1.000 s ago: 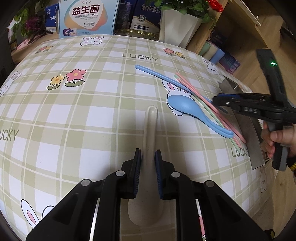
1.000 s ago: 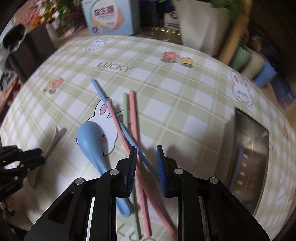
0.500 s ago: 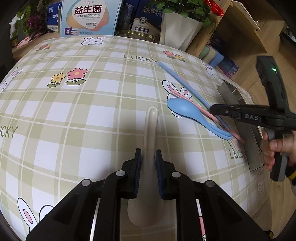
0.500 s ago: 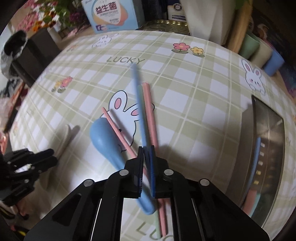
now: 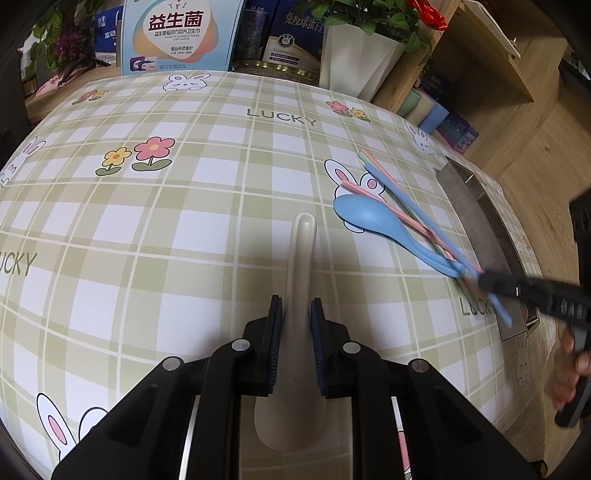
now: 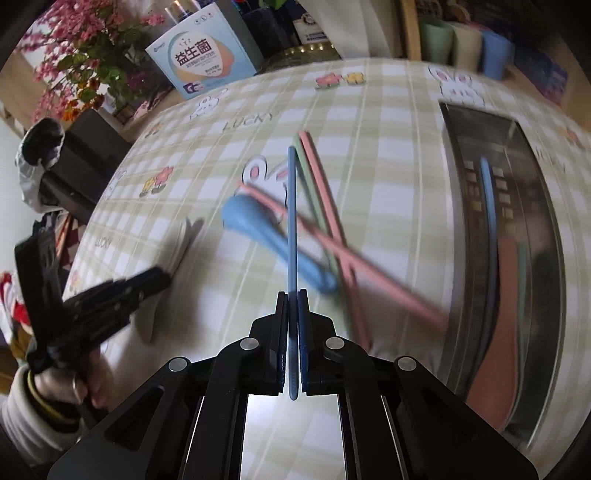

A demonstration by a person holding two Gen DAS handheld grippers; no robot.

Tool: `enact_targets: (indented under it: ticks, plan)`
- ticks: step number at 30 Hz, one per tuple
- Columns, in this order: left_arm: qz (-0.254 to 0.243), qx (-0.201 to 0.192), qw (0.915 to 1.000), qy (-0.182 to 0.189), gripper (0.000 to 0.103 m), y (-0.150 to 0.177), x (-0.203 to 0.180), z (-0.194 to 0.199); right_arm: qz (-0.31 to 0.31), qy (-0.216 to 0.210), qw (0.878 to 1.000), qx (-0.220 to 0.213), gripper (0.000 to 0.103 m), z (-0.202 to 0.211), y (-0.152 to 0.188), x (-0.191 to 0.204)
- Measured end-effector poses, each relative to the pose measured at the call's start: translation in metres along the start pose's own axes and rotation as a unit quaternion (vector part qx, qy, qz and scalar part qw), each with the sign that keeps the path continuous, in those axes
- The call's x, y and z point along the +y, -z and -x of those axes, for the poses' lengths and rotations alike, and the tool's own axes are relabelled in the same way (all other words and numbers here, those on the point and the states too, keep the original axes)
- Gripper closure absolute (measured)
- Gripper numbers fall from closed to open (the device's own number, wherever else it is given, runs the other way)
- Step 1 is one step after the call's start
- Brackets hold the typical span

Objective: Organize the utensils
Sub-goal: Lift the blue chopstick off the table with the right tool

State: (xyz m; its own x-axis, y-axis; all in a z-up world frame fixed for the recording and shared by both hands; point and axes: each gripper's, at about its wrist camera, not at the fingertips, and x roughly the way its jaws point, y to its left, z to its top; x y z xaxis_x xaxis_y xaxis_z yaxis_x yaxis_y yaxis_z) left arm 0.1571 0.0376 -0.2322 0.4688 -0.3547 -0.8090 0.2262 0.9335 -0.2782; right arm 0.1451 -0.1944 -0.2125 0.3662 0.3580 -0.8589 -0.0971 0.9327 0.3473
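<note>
My left gripper (image 5: pixel 297 306) is shut on the handle of a cream spoon (image 5: pixel 302 251) that lies on the checked tablecloth. My right gripper (image 6: pixel 292 295) is shut on a blue chopstick (image 6: pixel 292 206), which sticks out straight ahead above the cloth. Under it lie a blue spoon (image 6: pixel 258 225), two pink chopsticks (image 6: pixel 321 192) and a green one, crossed in a loose heap. In the left wrist view the right gripper (image 5: pixel 484 282) holds the blue chopstick (image 5: pixel 417 218) beside the blue spoon (image 5: pixel 365 216). A metal tray (image 6: pixel 448 155) to the right holds another blue chopstick and a pink spoon.
A white plant pot (image 5: pixel 354 55) and printed boxes (image 5: pixel 177 33) stand along the table's far edge. Pastel cups (image 6: pixel 465 44) sit beyond the tray. The metal tray (image 5: pixel 476 218) lies at the table's right edge, with wooden floor past it.
My right gripper shut on the blue chopstick, then swung it round and moved toward the tray, rolling as it went. The left gripper and cream spoon stayed put.
</note>
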Motion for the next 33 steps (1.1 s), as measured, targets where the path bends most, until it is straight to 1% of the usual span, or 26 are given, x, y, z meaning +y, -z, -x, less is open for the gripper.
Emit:
enact_targets:
  ticks: [2,6,8,10,13,16,20,22,25,26,29,33]
  plan:
    - [-0.002,0.0,1.0,-0.001,0.087,0.0,0.0,0.0,-0.004,-0.002,1.0,0.013,0.098,-0.004,0.011,0.001]
    - [-0.002,0.0,1.0,-0.001,0.087,0.0,0.0,0.0,-0.008,-0.005,0.999,0.032,0.098,-0.011,0.024,0.002]
    - [-0.001,0.001,1.0,-0.001,0.087,-0.001,0.0,-0.001,-0.003,0.002,0.999,0.044,0.098,-0.015,0.024,0.005]
    - [-0.001,0.001,1.0,-0.002,0.087,-0.001,0.0,0.0,0.005,0.009,0.999,0.043,0.096,-0.014,0.022,0.009]
    - [-0.001,0.0,1.0,-0.001,0.087,-0.001,0.0,0.0,0.027,0.015,0.998,0.049,0.096,-0.015,0.015,0.017]
    - [0.0,0.001,1.0,0.0,0.087,-0.001,0.0,-0.001,0.042,0.027,0.998,0.042,0.096,-0.014,0.006,0.022]
    - [-0.001,0.001,1.0,-0.002,0.087,0.0,0.0,-0.001,0.057,0.049,0.997,0.017,0.096,-0.017,-0.01,0.026]
    - [-0.003,0.0,1.0,-0.002,0.087,0.0,0.0,0.0,0.057,0.052,0.997,0.003,0.096,-0.022,-0.017,0.027]
    - [-0.004,0.0,1.0,-0.003,0.087,-0.001,0.001,0.0,0.06,0.068,0.996,-0.006,0.096,-0.032,-0.025,0.029]
    - [-0.004,0.0,1.0,-0.002,0.087,-0.001,0.001,0.0,0.062,0.077,0.995,-0.006,0.096,-0.037,-0.026,0.029]
    - [-0.004,0.0,1.0,-0.002,0.087,0.0,0.0,0.0,0.064,0.081,0.995,-0.011,0.095,-0.042,-0.025,0.03]
    - [-0.005,-0.001,1.0,-0.004,0.087,0.0,0.0,0.0,0.061,0.079,0.995,-0.008,0.095,-0.047,-0.022,0.03]
